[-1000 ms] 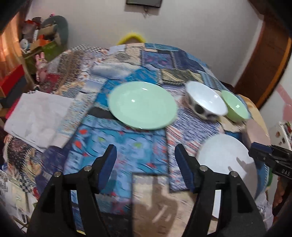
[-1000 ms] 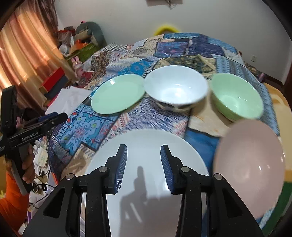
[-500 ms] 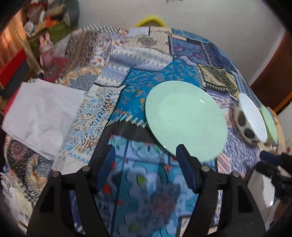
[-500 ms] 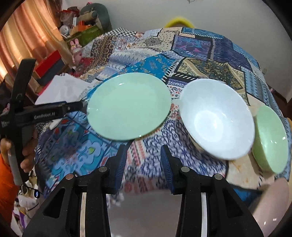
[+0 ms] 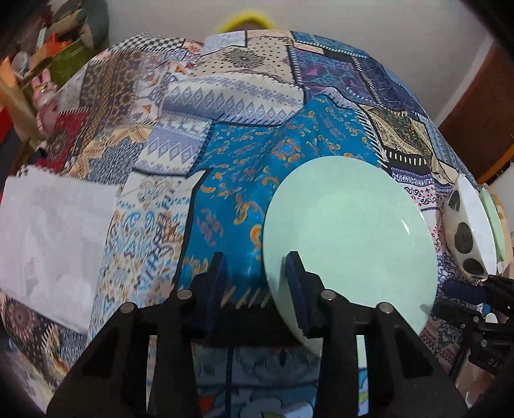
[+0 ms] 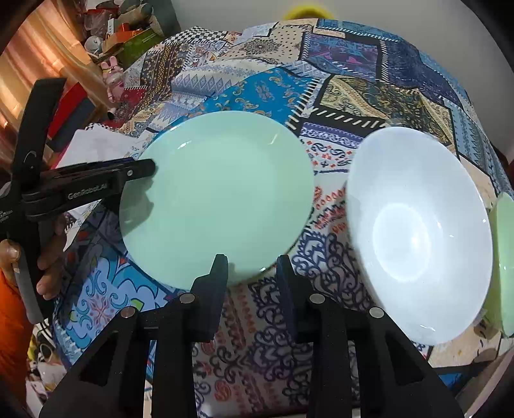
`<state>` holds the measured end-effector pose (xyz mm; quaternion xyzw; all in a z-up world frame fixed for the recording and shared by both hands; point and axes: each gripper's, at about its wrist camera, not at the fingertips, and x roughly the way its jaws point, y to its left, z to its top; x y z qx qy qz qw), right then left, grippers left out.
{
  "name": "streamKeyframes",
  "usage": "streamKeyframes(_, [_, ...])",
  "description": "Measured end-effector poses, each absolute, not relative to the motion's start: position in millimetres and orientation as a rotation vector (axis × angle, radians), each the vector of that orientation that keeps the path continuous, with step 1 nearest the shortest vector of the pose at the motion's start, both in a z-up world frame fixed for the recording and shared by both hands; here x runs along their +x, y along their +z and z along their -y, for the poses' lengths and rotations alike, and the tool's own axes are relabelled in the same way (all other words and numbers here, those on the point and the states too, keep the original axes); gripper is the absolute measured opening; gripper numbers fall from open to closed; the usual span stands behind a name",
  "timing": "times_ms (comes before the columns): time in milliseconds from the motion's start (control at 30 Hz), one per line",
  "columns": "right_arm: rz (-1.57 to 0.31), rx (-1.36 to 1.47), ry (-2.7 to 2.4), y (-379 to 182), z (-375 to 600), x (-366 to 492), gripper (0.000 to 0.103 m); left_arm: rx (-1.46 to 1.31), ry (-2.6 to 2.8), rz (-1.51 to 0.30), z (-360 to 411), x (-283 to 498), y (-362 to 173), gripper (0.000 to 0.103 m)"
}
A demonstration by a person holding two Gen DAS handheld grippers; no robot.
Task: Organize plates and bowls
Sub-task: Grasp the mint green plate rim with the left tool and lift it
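A: Closing my left hand-held gripper (image 5: 255, 284) around the near-left rim of the green plate (image 5: 350, 238) on the quilted bench (image 5: 225, 135); pads not pressing yet.

B: And the right view?

A: My right hand-held gripper (image 6: 252, 275), narrowing on nothing, hovers at that plate's near edge; white bowl (image 6: 417, 231) just right of it. Next, I'd judge: pinch and lift.

A patchwork-print cloth (image 6: 353, 67) in blues, creams and dark navy covers the whole surface. Behind its far edge rises a plain pale wall (image 5: 369, 19), with a yellow object (image 6: 305, 13) just showing above the cloth. Beyond the left edge, peach curtains (image 6: 35, 61) glow with daylight beside cluttered shelves (image 6: 122, 29). A brown wooden door (image 5: 482, 122) stands past the right corner.
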<state>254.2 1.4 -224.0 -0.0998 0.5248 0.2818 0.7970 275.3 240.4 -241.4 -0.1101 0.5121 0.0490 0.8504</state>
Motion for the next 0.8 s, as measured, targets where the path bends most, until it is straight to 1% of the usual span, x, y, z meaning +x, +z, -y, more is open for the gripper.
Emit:
streamKeyframes(233, [-1.198, -0.122, 0.607, -233, 6, 266, 0.03, -0.217, 0.077, -1.07, -236, 288, -247, 0.036])
streamKeyframes(367, [-1.198, -0.136, 0.61, -231, 2, 262, 0.03, -0.19, 0.047, -1.051, -230, 282, -242, 0.027])
streamKeyframes(600, [-1.217, -0.164, 0.696, -226, 1, 235, 0.03, -0.201, 0.052, -1.062, -233, 260, -234, 0.027])
streamKeyframes(800, [-1.244, -0.247, 0.76, -226, -4, 200, 0.03, -0.181, 0.065, -1.086, -231, 213, -230, 0.027])
